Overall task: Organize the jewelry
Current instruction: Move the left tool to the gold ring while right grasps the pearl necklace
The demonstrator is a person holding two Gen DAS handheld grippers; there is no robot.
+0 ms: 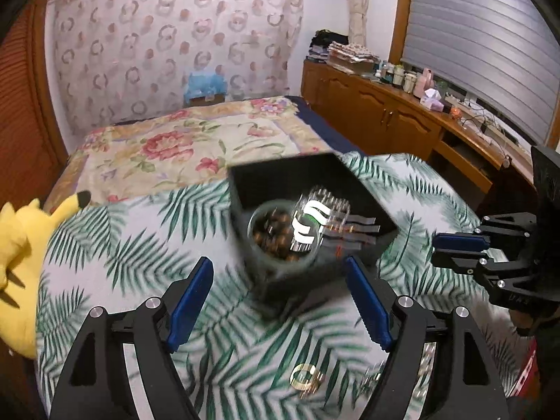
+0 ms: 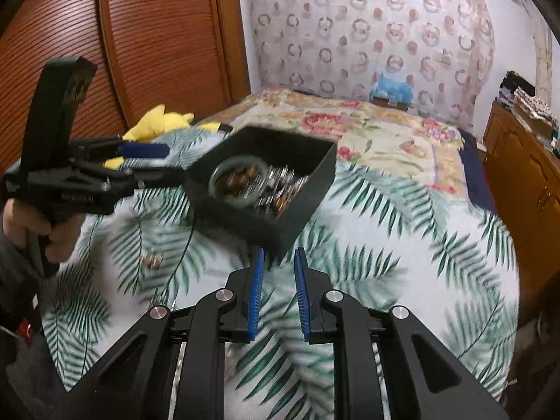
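A black box (image 1: 308, 189) sits on the bed's leaf-print cover (image 1: 140, 245), holding a green bangle (image 1: 280, 238), brown beads and clear sparkly pieces (all blurred). The left tool (image 1: 280, 301) hovers just before the box, fingers spread wide and empty. The right tool (image 2: 278, 294) is narrowly parted, gripping nothing. A gold ring (image 1: 304, 378) lies loose on the cover, near the left tool.

A black open-topped box (image 1: 308, 189) sits on the palm-leaf-printed cloth (image 1: 147, 245), mid-scene. Inside it, a round grey-green bangle (image 1: 280, 234) lies at the near left, a clear crystal bracelet (image 1: 322, 217) just to its right. Near the viewer, a gold ring (image 1: 306, 378) lies on the cloth. A yellow plush toy (image 1: 21, 245) lies far left.
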